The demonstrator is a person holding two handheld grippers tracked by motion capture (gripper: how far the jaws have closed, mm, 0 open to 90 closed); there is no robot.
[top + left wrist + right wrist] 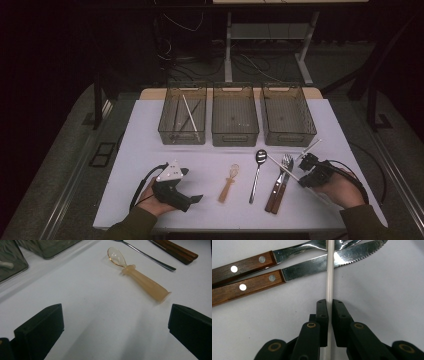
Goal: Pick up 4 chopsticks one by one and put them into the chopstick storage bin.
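Right gripper [329, 305], nearest the person at the table's right edge: its jaws are pressed together on a thin white chopstick [329, 277], which runs up between the pads and out past the tips. In the high view the same gripper [306, 161] holds the chopstick [287, 169] slanting across the cutlery, over the fork [294, 251] and the knife [317, 265], both with riveted wooden handles; whether the stick rests on them or clears them cannot be told.

Left gripper [196, 198], at the near left of the table [150, 150]: jaws spread wide with nothing between them, resting in the person's left hand [150, 200]. Ahead of it lies a small translucent amber spoon [140, 277]; beyond that, a steel spoon [257, 175].

Far row: three clear bins. The left bin [172, 132] already holds what appear to be other thin sticks [190, 117], though the dim light leaves their number uncertain; the middle bin [235, 137] and right bin [292, 137] look bare.

Handling note: the chopstick is probably light, stiff and smooth, so it is likely to pivot or slide in a narrow two-point grip. The present hold lies toward one end, leaving a long free length that may swing; a hold nearer the middle would balance better. The grip need only be firm enough to stop it from turning.
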